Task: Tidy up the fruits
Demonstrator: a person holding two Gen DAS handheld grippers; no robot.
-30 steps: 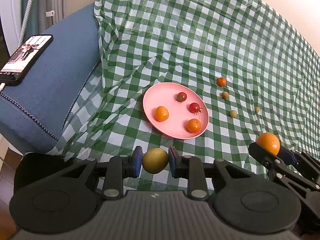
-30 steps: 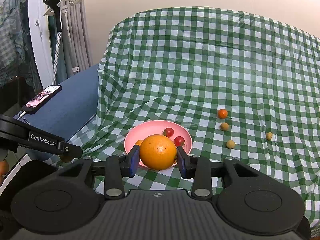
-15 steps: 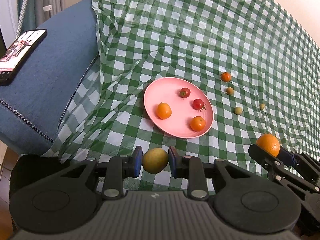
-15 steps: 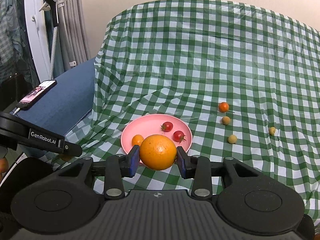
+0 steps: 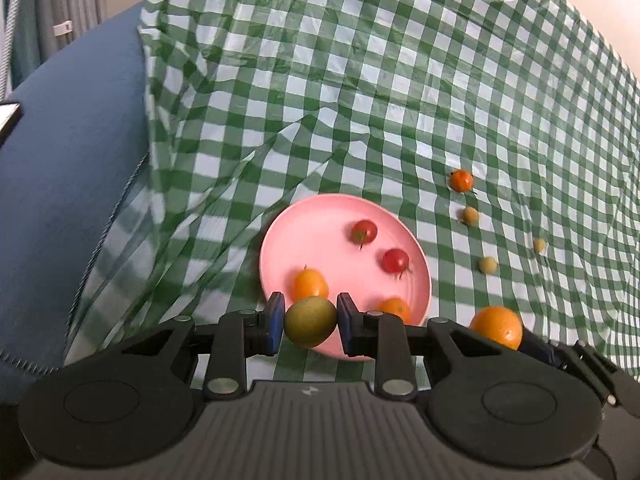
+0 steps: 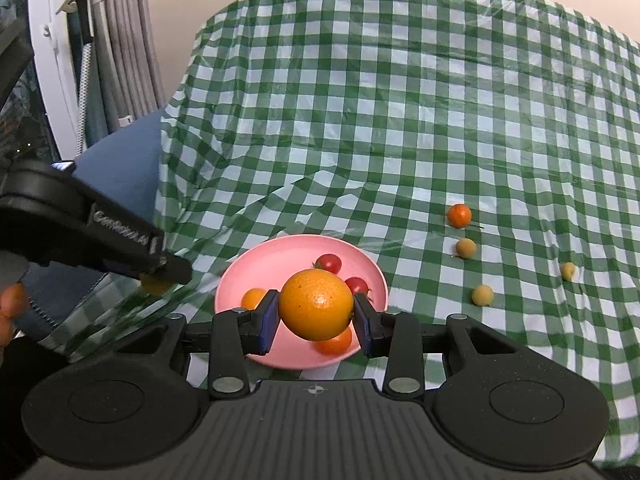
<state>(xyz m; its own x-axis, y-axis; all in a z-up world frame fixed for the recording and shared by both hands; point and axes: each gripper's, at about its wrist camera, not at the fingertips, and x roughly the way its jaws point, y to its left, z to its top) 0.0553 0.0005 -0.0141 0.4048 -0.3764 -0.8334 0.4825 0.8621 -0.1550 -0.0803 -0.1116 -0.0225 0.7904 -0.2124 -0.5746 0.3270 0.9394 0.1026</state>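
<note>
Left wrist view is showing the left gripper (image 5: 311, 322) clamping a yellow-green fruit (image 5: 311, 321) between its blue pads, the fruit hanging over the near rim of the pink plate (image 5: 320, 236). On that plate two red cherry tomatoes (image 5: 364, 231) are sitting toward 1 o'clock, one orange cherry tomato (image 5: 309, 285) is lying at 7 o'clock just beyond the held fruit, and another orange one (image 5: 395, 309) is resting at 5 o'clock, partly hidden by a gripper finger. At 4 o'clock in this view the orange (image 5: 497, 326) is showing, held in the right gripper. Right wrist view is showing the right gripper (image 6: 315, 311) pinching that orange (image 6: 315, 305) from both sides, its pads pressing the peel, with the plate (image 6: 276, 258) lying directly behind and below it (whether the fruit is touching the plate cannot be told). Out on the green checked cloth (image 6: 400, 120), toward 2 and 3 o'clock from the plate, a small orange tomato (image 6: 459, 215) and three pale yellowish fruits (image 6: 466, 248) are lying loose, well apart from the plate. At 9 o'clock the left gripper (image 6: 158, 282) is reaching in, blurred.
</note>
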